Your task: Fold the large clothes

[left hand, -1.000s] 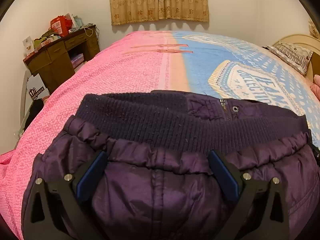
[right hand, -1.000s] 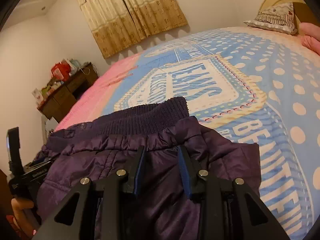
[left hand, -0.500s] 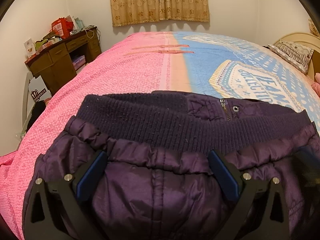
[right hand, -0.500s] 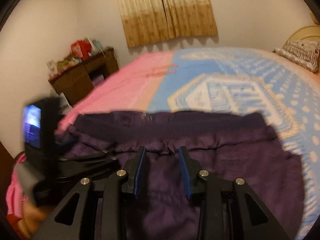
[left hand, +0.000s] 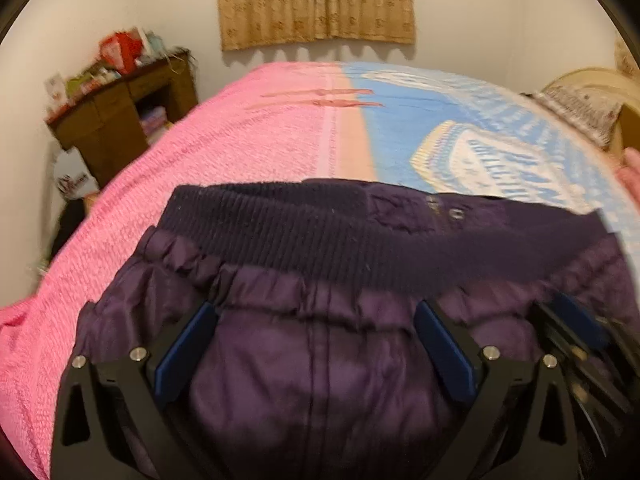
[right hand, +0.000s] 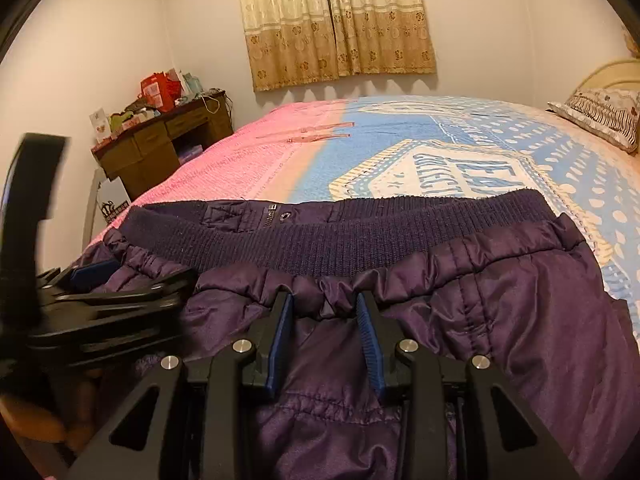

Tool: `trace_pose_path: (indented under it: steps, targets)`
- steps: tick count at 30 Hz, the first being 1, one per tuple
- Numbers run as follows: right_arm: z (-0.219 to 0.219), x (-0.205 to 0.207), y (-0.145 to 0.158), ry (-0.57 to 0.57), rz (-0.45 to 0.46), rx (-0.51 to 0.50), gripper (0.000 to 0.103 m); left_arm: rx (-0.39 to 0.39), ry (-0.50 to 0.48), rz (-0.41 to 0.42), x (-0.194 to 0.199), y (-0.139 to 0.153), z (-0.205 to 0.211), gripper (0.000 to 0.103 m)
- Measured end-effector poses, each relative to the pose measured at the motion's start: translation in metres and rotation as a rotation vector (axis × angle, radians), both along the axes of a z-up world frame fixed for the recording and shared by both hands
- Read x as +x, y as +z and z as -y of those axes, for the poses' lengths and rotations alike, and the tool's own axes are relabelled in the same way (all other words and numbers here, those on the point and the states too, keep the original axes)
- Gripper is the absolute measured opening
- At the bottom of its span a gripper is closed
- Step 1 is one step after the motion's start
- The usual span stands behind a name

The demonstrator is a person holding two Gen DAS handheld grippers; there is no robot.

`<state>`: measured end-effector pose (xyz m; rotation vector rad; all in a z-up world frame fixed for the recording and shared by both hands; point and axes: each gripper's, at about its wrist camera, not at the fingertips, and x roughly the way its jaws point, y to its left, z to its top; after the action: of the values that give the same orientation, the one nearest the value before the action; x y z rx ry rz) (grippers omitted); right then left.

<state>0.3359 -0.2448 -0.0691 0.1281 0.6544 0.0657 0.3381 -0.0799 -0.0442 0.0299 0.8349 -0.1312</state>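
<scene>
Our right gripper (right hand: 324,308) has swung beside the wide-open left gripper (left hand: 316,320), its jaws pinching the dark purple padded jacket (right hand: 500,320); soft and slippery, it grips best at its ribbed hem (right hand: 360,236).

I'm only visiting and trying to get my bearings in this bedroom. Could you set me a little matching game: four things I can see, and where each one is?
Things:
1. purple padded jacket
2. curtain
3. wooden desk
4. pillow

Places:
A. against the left wall, cluttered on top
B. far right, at the head of the bed
C. spread on the near part of the bed
D. hanging on the far wall

Pairs: 1-C, 2-D, 3-A, 4-B
</scene>
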Motion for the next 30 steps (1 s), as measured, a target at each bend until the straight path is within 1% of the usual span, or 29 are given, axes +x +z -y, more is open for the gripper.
trace_pose_path:
  steps: [1, 2, 4, 6, 7, 8, 10, 11, 12, 13, 14, 15, 16, 17, 18, 19, 20, 22, 24, 25, 26, 27, 28, 29, 30]
  targets:
    - [0.0, 0.0, 0.0, 0.001, 0.002, 0.003, 0.035, -0.043, -0.012, -0.005, -0.006, 0.006, -0.009, 0.1]
    - [0.001, -0.001, 0.0, 0.002, 0.004, 0.009, 0.035, -0.089, -0.005, 0.011, -0.018, 0.015, -0.023, 0.1]
    - [0.001, -0.001, 0.001, 0.005, 0.008, 0.016, 0.035, -0.146, 0.025, 0.049, -0.038, 0.029, -0.046, 0.1]
    - [0.001, -0.002, 0.001, 0.007, 0.011, 0.02, 0.035, -0.229, 0.054, 0.105, -0.06, 0.043, -0.08, 0.102]
    - [0.001, -0.002, 0.001, 0.008, 0.013, 0.022, 0.035, -0.257, 0.079, 0.126, -0.066, 0.046, -0.095, 0.103]
    - [0.002, -0.002, 0.001, 0.009, 0.016, 0.025, 0.035, -0.285, 0.128, 0.152, -0.071, 0.05, -0.114, 0.103]
    - [0.003, -0.003, 0.001, 0.012, 0.02, 0.031, 0.035, -0.308, 0.188, 0.159, -0.068, 0.048, -0.136, 0.103]
    - [0.003, -0.004, 0.001, 0.012, 0.021, 0.031, 0.035, -0.321, 0.208, 0.136, -0.062, 0.042, -0.144, 0.103]
    - [0.005, -0.004, 0.0, 0.013, 0.021, 0.03, 0.035, -0.341, 0.219, 0.088, -0.052, 0.033, -0.148, 0.103]
    - [0.005, -0.004, 0.001, 0.012, 0.02, 0.029, 0.035, -0.383, 0.198, 0.019, -0.041, 0.019, -0.148, 0.103]
    - [0.005, -0.004, 0.001, 0.012, 0.02, 0.026, 0.035, -0.42, 0.165, -0.022, -0.035, 0.01, -0.144, 0.103]
    - [0.005, -0.005, 0.001, 0.012, 0.02, 0.024, 0.035, -0.472, 0.11, -0.079, -0.029, -0.004, -0.137, 0.103]
    - [0.005, -0.005, 0.001, 0.012, 0.02, 0.026, 0.035, -0.463, 0.098, -0.107, -0.025, -0.014, -0.13, 0.103]
    - [0.005, -0.005, 0.001, 0.013, 0.02, 0.027, 0.035, -0.387, 0.107, -0.1, -0.022, -0.021, -0.122, 0.103]
    - [0.005, -0.005, 0.001, 0.014, 0.021, 0.027, 0.036, -0.358, 0.1, -0.096, -0.021, -0.025, -0.117, 0.103]
    - [0.005, -0.005, 0.001, 0.015, 0.02, 0.026, 0.036, -0.346, 0.096, -0.095, -0.02, -0.028, -0.114, 0.103]
    - [0.005, -0.005, 0.001, 0.014, 0.02, 0.027, 0.036, -0.357, 0.099, -0.092, -0.02, -0.031, -0.114, 0.103]
    - [0.004, -0.004, 0.001, 0.011, 0.018, 0.024, 0.036, -0.403, 0.099, -0.098, -0.021, -0.034, -0.12, 0.103]
    - [0.002, -0.003, 0.002, 0.01, -0.002, 0.007, 0.036, -0.436, 0.087, -0.099, -0.023, -0.036, -0.125, 0.103]
    - [-0.001, -0.001, 0.004, 0.008, -0.031, -0.013, 0.036, -0.439, 0.08, -0.096, -0.026, -0.036, -0.126, 0.103]
    - [-0.006, 0.001, 0.008, -0.002, -0.08, -0.045, 0.036, -0.434, 0.074, -0.094, -0.027, -0.037, -0.124, 0.103]
    - [-0.01, -0.002, 0.016, -0.014, -0.091, -0.056, 0.036, -0.435, 0.069, -0.088, -0.032, -0.036, -0.127, 0.103]
    - [-0.014, -0.009, 0.024, -0.002, -0.066, -0.036, 0.036, -0.444, 0.066, -0.08, -0.037, -0.035, -0.13, 0.103]
    - [-0.021, -0.021, 0.037, 0.046, -0.01, 0.001, 0.036, -0.476, 0.072, -0.068, -0.042, -0.034, -0.134, 0.103]
    - [-0.025, -0.026, 0.042, 0.064, 0.011, -0.001, 0.036, -0.51, 0.078, -0.058, -0.046, -0.034, -0.14, 0.103]
